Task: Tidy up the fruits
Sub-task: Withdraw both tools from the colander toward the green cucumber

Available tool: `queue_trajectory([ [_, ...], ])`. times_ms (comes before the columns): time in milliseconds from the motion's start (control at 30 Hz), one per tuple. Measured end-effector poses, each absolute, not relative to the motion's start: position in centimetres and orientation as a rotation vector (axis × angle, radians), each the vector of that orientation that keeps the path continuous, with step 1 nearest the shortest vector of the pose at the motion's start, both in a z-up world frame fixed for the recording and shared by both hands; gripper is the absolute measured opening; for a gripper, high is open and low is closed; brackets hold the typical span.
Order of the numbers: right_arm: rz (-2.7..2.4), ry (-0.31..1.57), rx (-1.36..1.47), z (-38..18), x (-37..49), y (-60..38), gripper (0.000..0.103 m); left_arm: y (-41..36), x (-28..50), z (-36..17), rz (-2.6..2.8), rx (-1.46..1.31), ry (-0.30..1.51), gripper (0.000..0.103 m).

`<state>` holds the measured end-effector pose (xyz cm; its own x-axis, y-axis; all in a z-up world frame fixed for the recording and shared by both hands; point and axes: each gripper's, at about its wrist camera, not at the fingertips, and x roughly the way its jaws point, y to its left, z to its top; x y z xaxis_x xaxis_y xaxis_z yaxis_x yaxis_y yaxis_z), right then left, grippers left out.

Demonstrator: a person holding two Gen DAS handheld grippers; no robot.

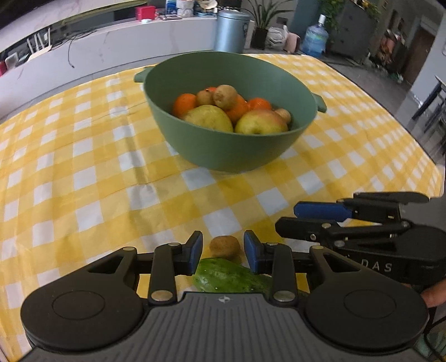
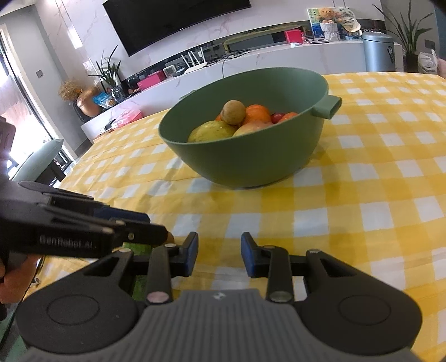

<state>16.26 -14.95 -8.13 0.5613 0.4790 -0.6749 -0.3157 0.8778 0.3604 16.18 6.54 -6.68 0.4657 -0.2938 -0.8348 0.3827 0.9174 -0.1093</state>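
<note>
A green two-handled bowl (image 1: 223,156) (image 2: 251,161) stands mid-table, holding oranges (image 1: 184,103), kiwis (image 1: 225,96), a pear (image 1: 209,118) and an apple (image 1: 260,122). Near the front edge a loose kiwi (image 1: 224,246) lies on the cloth between the fingertips of my left gripper (image 1: 223,250), with a gap on each side. A green cucumber (image 1: 231,275) lies crosswise just below those fingers. My right gripper (image 2: 218,254) stands open over bare cloth, nothing between its blue pads. It shows side-on in the left wrist view as the right gripper (image 1: 285,217). The left gripper (image 2: 159,225) sits close at the left in the right wrist view.
A yellow and white checked cloth (image 1: 92,178) covers the table; its right edge (image 1: 434,172) drops off near chairs. Behind stand a long white counter (image 2: 278,55), a grey bin (image 1: 231,30), a water bottle (image 1: 315,37), plants and a wall TV (image 2: 178,19).
</note>
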Motion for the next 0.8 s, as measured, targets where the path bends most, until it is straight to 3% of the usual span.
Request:
queue_trajectory([
  [267,0.46,0.852,0.207,-8.1,16.3,-15.1,0.032,5.1,16.2,-7.8,-0.414,0.202,1.018,0.038],
  [467,0.453,0.855,0.207,-8.3,16.2,-15.2,0.032,4.3,16.1,-8.3,-0.41,0.264,1.006,0.031],
  [800,0.453,0.851,0.201,-8.3,16.2,-15.2,0.032,4.3,16.0,-7.7,-0.404,0.235,0.974,0.028],
])
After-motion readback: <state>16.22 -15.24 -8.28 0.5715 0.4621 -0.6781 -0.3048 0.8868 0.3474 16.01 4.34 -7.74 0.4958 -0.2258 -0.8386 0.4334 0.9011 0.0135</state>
